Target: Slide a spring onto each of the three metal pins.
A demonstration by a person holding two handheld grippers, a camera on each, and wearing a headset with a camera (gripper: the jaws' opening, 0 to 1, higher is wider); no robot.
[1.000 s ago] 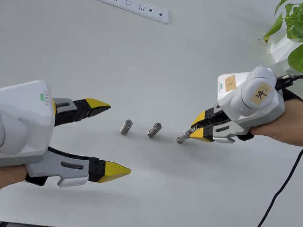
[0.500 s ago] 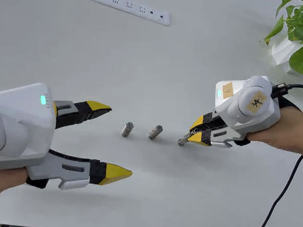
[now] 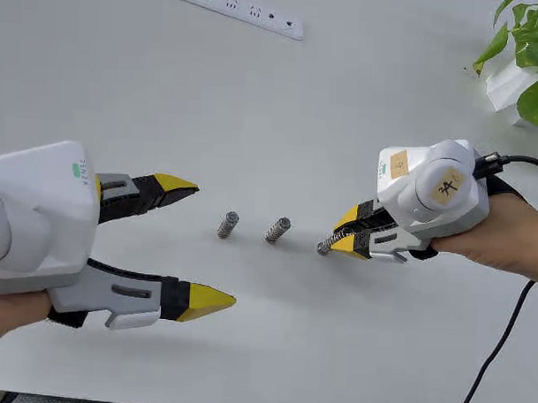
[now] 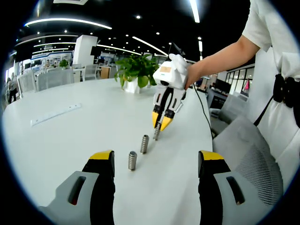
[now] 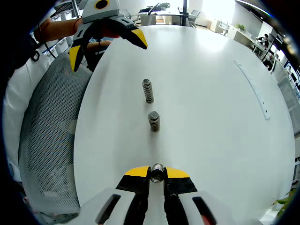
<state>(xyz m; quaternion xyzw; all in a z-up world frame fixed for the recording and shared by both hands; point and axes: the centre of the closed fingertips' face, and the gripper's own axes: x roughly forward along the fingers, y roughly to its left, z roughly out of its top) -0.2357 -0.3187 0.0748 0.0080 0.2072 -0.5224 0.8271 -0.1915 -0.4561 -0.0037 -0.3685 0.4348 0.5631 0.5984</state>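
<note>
Bench (image 3: 281, 113) with power strip (image 3: 249, 11) well beyond middle pin (image 3: 278, 229)
Right gripper (image 3: 338, 240) clamps a sprung pin (image 3: 324, 247) just right of it; another pin (image 3: 227, 224) stands left of it, facing the wide-open left gripper (image 3: 214, 244).

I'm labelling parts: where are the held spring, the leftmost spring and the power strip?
held spring (image 3: 326, 246), head view, free end past the jaws.
leftmost spring (image 3: 227, 224), head view, middle of its coils.
power strip (image 3: 256, 14), head view, top face.

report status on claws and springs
Left claw open, empty. Right claw shut on third spring. Sprung pin and second sprung pin upright between claws. Nothing in the way.
</note>
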